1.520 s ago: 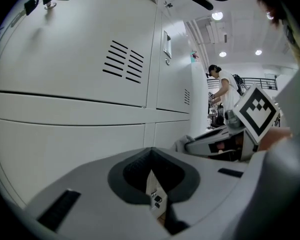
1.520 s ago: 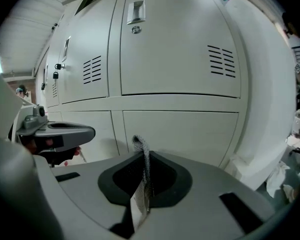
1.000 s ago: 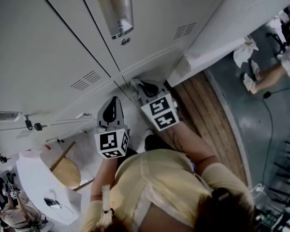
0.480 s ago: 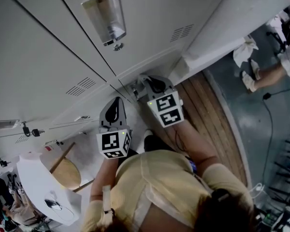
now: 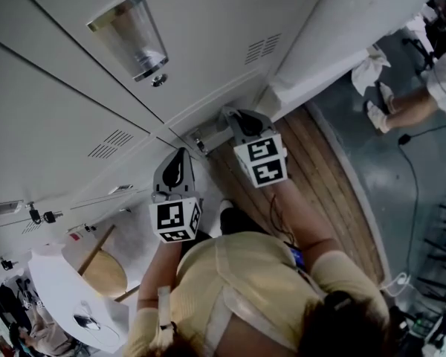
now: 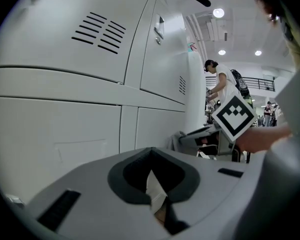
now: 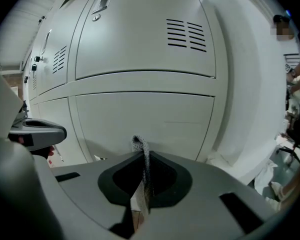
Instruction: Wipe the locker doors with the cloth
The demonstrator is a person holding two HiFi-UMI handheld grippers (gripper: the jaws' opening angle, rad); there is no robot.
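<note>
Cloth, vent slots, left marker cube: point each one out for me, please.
cloth [image 7: 144, 164]: right gripper view, on the grey strip pinched between the jaws.
vent slots [image 7: 176, 33]: right gripper view, on the left group of slots.
left marker cube [image 5: 172, 220]: head view, on its patterned top face.

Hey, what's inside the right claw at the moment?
A strip of grey woven cloth is pinched between the shut jaws of the right claw, its tip poking out toward the white metal locker door. The claw's body covers whatever cloth lies deeper.
</note>
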